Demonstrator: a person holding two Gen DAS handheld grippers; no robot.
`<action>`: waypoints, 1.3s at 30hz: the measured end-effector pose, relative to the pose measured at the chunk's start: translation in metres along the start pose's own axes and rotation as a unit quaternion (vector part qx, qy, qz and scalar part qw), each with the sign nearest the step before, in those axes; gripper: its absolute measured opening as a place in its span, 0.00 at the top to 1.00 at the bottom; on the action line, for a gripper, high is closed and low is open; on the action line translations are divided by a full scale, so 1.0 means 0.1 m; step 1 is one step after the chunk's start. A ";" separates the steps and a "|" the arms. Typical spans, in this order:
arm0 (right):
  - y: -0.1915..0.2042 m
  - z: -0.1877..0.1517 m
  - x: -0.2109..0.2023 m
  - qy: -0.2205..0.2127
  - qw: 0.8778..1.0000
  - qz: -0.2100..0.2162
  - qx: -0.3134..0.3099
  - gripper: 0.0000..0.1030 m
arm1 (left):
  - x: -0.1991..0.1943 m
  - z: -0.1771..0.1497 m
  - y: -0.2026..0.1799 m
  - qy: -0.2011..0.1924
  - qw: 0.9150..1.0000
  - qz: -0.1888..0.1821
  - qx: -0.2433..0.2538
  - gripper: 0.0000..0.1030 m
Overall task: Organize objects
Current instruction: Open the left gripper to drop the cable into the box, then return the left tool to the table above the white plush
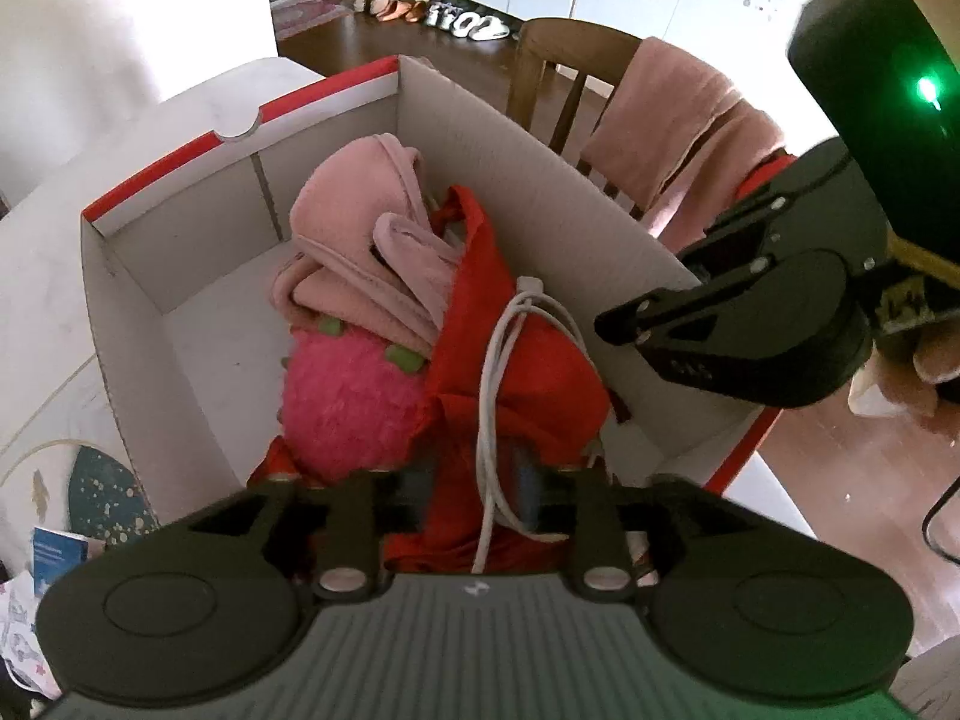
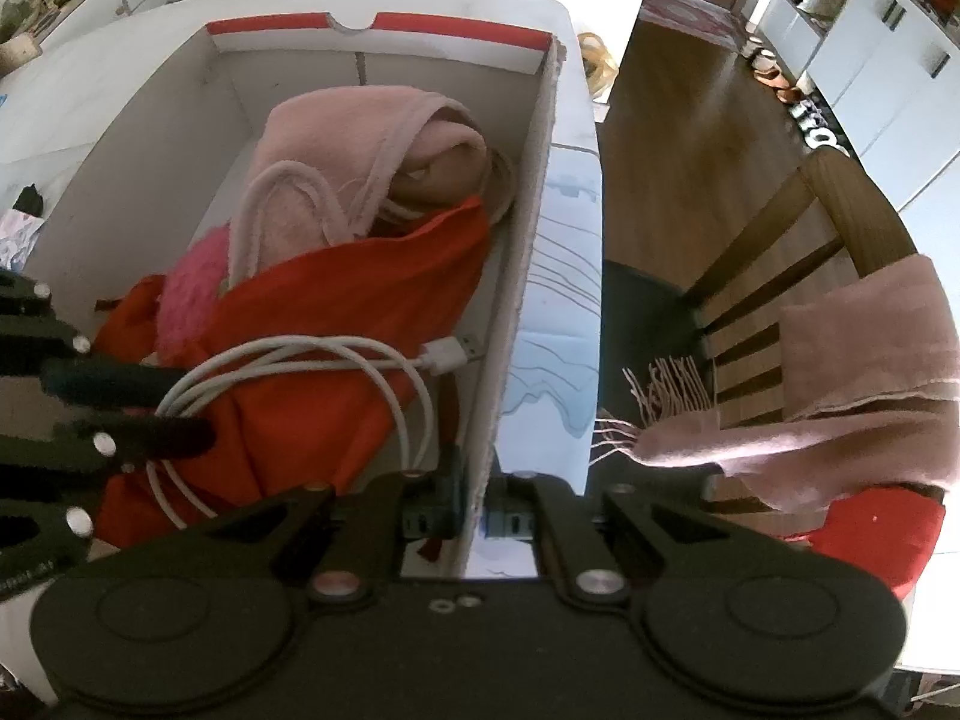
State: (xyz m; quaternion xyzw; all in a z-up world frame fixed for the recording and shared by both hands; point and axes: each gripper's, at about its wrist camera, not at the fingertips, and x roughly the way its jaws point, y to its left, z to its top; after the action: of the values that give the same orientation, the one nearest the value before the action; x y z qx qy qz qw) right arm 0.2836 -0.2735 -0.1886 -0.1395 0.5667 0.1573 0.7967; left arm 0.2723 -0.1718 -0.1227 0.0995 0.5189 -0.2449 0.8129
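A white cardboard box (image 1: 180, 276) (image 2: 150, 138) with a red rim holds a pink towel (image 1: 348, 204) (image 2: 336, 126), a fuzzy pink toy (image 1: 348, 402) (image 2: 192, 288) and a red cloth (image 1: 540, 384) (image 2: 360, 282). A coiled white cable (image 1: 489, 372) (image 2: 312, 354) lies on the red cloth. My left gripper (image 1: 474, 486) (image 2: 156, 408) reaches down into the box, open, with the cable's loops between its fingers and not pinched. My right gripper (image 2: 474, 510) (image 1: 618, 324) is shut on the box's right wall, one finger inside and one outside.
The box stands on a white table (image 1: 48, 276) over a sheet with blue line drawings (image 2: 570, 300). A wooden chair (image 1: 540, 78) draped with a pink scarf (image 1: 678, 138) (image 2: 840, 372) stands close beside the table. Papers (image 1: 54, 552) lie at the table's near left.
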 end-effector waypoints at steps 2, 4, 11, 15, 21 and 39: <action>0.00 0.00 0.00 0.000 1.000 0.002 -0.003 0.96 | -0.03 -0.01 -0.02 -0.010 1.000 0.006 0.002 0.31; 0.00 0.00 0.00 -0.001 1.000 0.004 -0.006 0.96 | -0.05 -0.02 -0.03 -0.017 1.000 0.009 0.002 0.30; -0.01 -0.01 0.01 -0.002 1.000 0.011 -0.018 0.95 | -0.21 -0.07 0.02 -0.037 0.999 0.019 -0.024 0.30; -0.02 -0.01 0.01 -0.003 0.999 0.014 -0.028 0.95 | -0.38 -0.12 0.07 -0.059 0.997 0.027 -0.044 0.30; -0.03 0.00 0.03 -0.005 0.999 0.015 -0.044 0.95 | -0.67 -0.22 0.18 -0.091 0.992 0.047 -0.079 0.30; -0.02 -0.03 0.06 0.001 0.998 0.009 -0.063 0.94 | -1.37 -0.99 0.65 -0.121 0.976 0.078 -0.165 0.28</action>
State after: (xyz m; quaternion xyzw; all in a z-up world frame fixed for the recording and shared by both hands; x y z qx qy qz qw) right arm 0.2835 -0.2761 -0.1951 -0.1843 0.5581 0.1992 0.7841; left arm 0.1793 -0.0343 -0.0506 -0.0259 0.4409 -0.1023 0.8913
